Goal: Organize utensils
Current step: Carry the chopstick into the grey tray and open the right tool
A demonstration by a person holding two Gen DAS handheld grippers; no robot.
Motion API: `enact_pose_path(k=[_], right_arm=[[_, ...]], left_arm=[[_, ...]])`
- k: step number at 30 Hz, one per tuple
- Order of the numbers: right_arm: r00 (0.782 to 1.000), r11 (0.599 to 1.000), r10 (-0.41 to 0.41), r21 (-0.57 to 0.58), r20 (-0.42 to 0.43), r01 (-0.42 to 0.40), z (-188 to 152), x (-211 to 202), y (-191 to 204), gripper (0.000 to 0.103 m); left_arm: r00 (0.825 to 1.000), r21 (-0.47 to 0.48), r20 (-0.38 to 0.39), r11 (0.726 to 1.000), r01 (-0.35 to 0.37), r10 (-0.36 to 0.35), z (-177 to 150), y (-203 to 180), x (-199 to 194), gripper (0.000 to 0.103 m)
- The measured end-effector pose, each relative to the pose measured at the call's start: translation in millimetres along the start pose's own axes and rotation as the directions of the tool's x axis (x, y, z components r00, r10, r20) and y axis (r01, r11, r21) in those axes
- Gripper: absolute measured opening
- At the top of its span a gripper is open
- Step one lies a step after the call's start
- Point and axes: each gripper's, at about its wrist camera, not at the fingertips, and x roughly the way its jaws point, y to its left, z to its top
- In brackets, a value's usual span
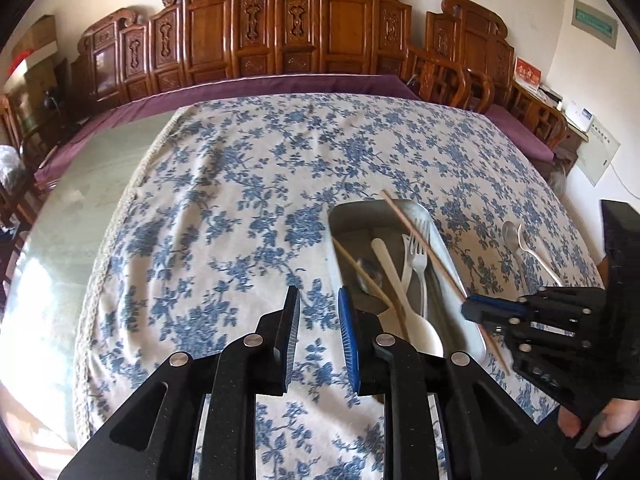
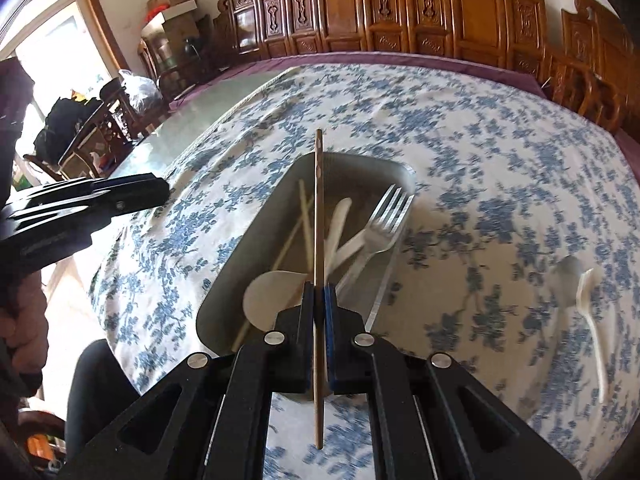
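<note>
A grey metal tray [image 1: 348,216] [image 2: 360,168] lies on the flowered tablecloth and holds forks, a white spoon [image 1: 404,300], a metal spoon and chopsticks. My right gripper [image 2: 319,292] [image 1: 476,312] is shut on a wooden chopstick [image 2: 319,208] [image 1: 420,236] and holds it lengthwise above the tray. My left gripper [image 1: 320,300] [image 2: 156,192] is open and empty, over the cloth just left of the tray. Two spoons [image 1: 516,240] [image 2: 588,300], one metal and one white, lie on the cloth right of the tray.
The blue-flowered tablecloth [image 1: 248,184] covers part of a glass-topped table [image 1: 80,200]. Carved wooden chairs [image 1: 280,32] line the far side. A chair with bags [image 2: 80,120] stands at the left by a window.
</note>
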Motion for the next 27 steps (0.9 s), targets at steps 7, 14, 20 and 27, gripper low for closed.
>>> enact_pose_path(k=[7, 14, 20, 27], right_arm=[[0.999, 0.999, -0.005, 0.044, -0.033, 0.006, 6, 24, 6, 0.006], [0.998, 0.995, -0.023, 0.091, -0.063, 0.029, 10, 38, 1, 0.006], [0.998, 0.991, 0.015, 0.135, -0.065, -0.006, 14, 44, -4, 0.006], [0.997, 0.992, 0.05, 0.121, -0.05, -0.044, 18, 43, 4, 0.008]], left_arm=[[1.0, -0.014, 0.004, 1.0, -0.002, 0.002, -3, 11, -7, 0.018], [1.0, -0.021, 0.005, 1.0, -0.005, 0.005, -7, 15, -9, 0.018], [1.0, -0.024, 0.002, 1.0, -0.006, 0.006, -8, 15, -9, 0.018], [1.0, -0.024, 0.003, 1.0, -0.008, 0.008, -8, 14, -9, 0.018]])
